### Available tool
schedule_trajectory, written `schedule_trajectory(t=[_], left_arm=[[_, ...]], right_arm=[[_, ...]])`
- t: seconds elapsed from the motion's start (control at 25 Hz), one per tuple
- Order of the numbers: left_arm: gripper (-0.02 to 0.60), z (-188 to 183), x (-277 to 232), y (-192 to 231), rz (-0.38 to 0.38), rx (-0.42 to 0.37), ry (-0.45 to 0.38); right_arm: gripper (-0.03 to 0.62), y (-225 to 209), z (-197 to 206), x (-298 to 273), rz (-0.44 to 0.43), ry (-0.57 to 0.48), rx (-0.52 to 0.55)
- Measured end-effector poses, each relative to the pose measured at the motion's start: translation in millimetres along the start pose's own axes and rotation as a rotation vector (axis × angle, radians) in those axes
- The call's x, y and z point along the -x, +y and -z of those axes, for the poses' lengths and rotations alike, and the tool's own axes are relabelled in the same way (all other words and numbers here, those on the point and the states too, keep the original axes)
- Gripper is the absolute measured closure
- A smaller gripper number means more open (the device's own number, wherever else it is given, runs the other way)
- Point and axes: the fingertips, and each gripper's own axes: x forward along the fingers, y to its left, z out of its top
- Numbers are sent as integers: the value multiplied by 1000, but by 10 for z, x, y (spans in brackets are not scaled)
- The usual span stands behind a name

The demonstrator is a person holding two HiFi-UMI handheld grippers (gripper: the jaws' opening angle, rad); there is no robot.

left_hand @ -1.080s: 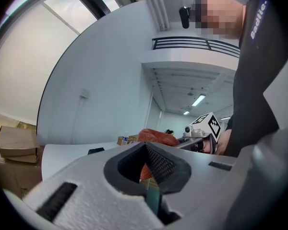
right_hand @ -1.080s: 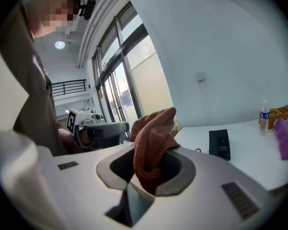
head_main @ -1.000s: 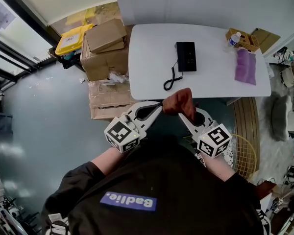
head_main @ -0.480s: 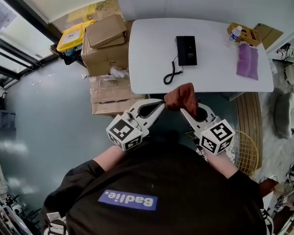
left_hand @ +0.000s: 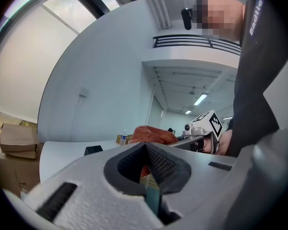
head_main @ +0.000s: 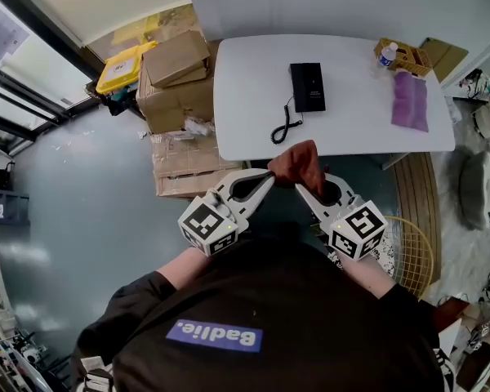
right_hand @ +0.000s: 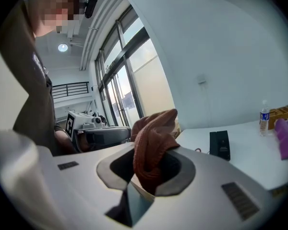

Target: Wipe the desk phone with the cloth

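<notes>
Scarcely altered over the last second: crumpled rust-red cloth [head_main: 299, 162] clamped in the closed jaws of the right gripper [head_main: 300, 184], held well short of the flat black desk phone [head_main: 307, 86] on its coiled-cord side. Left gripper [head_main: 267, 175] with jaws together on nothing, tip just beside the cloth, equally short of the phone. Wiping judged not begun; forward reach to the phone outstanding.
</notes>
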Motion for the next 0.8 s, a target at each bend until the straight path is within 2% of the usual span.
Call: schedule_trajectory(t=[0.32, 0.8], left_arm=[[566, -51, 49, 55, -18, 9, 4], [566, -56, 44, 105, -4, 19, -5]], right_arm=[[497, 33, -20, -7, 1, 4, 5], [497, 14, -30, -59, 4, 4, 1]])
